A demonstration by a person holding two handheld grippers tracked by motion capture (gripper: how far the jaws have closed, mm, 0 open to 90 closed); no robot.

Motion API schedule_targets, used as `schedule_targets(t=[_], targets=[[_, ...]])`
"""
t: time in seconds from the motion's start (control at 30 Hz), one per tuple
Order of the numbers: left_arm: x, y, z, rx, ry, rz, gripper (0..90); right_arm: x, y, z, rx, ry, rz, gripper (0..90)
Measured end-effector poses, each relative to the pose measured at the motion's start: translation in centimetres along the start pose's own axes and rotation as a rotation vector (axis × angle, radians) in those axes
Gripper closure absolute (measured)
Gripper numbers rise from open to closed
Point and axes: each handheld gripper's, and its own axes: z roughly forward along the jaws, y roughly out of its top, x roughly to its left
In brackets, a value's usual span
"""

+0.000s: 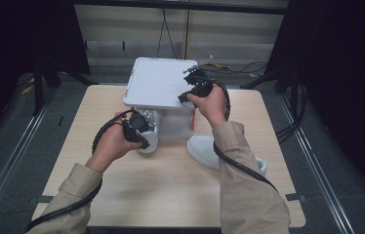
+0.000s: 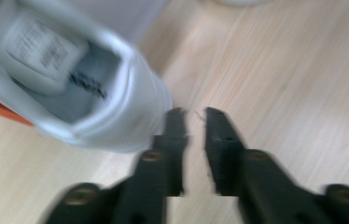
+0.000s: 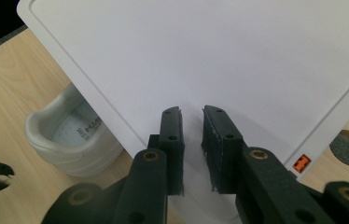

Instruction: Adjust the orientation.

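A white shoebox (image 1: 175,124) stands at the table's far middle with its flat white lid (image 1: 158,83) raised over it. My right gripper (image 1: 186,96) is at the lid's near right corner; in the right gripper view its jaws (image 3: 192,114) clamp the lid (image 3: 210,56). A white shoe (image 1: 152,139) sits heel-out at the box's front left, under the lid edge (image 3: 70,140). My left gripper (image 1: 144,140) hovers by that heel. Its jaws (image 2: 195,116) stand nearly together, empty, just right of the shoe (image 2: 116,107).
A second white shoe (image 1: 205,148) lies on the wooden table (image 1: 171,195) to the right, partly under my right forearm. An orange tag (image 3: 302,163) marks the box side. Dark floor and black stands surround the table.
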Motion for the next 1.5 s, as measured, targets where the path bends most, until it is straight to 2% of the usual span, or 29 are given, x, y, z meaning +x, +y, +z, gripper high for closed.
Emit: schedule_targets(t=[0.03,0.07,0.17,0.27,0.33,0.4,0.53,0.67,0.8,0.87,0.97,1.13,1.27,1.33,1.5], targets=[[0.0,0.0,0.0,0.000,0.000,0.000,89.3,0.0,0.0,0.0,0.001,-0.002,-0.001,77.6],[0.3,-0.3,1.3,0.008,-0.015,-0.034,90.0,0.1,0.0,0.0,0.001,-0.005,-0.003,77.6],[0.7,-0.4,2.6,0.033,0.012,-0.048,90.0,0.1,0.1,0.1,0.002,-0.008,-0.013,77.7],[1.0,-0.2,3.1,0.041,-0.013,-0.053,90.0,0.1,0.1,0.0,0.007,-0.003,-0.010,77.8],[1.0,0.1,3.2,0.055,-0.011,-0.035,90.0,0.0,0.1,0.1,0.005,0.000,-0.014,77.9],[1.0,0.3,3.3,0.025,-0.001,-0.034,90.0,-0.1,0.0,0.1,-0.004,0.005,-0.012,78.1],[1.3,0.6,3.3,0.023,0.024,-0.040,90.0,0.0,-0.1,0.1,-0.011,0.002,-0.018,78.0],[1.6,1.0,3.6,0.000,0.048,-0.049,90.0,-0.2,-0.3,0.0,-0.023,0.012,-0.010,78.5],[2.1,1.2,3.8,-0.015,0.054,-0.062,90.0,-0.2,-0.3,0.1,-0.022,0.013,-0.013,79.0],[2.4,1.3,3.8,-0.016,0.042,-0.072,90.0,-0.2,-0.2,0.0,-0.016,0.007,-0.022,79.0],[2.9,1.5,3.7,-0.020,0.075,-0.076,90.0,-0.2,-0.1,0.1,-0.011,0.006,-0.026,79.0],[3.4,2.0,3.6,-0.041,0.084,-0.091,90.0,-0.2,-0.1,0.1,-0.012,0.013,-0.025,79.8],[3.7,2.2,4.0,-0.043,0.118,-0.083,90.0,-0.3,-0.1,0.1,-0.013,0.016,-0.024,80.3],[3.9,2.2,4.2,-0.045,0.105,-0.102,90.0,-0.3,-0.1,0.1,-0.011,0.012,-0.027,80.3],[3.9,2.2,4.0,-0.050,0.117,-0.101,90.0,-0.3,0.0,0.1,-0.005,0.012,-0.034,80.3]])
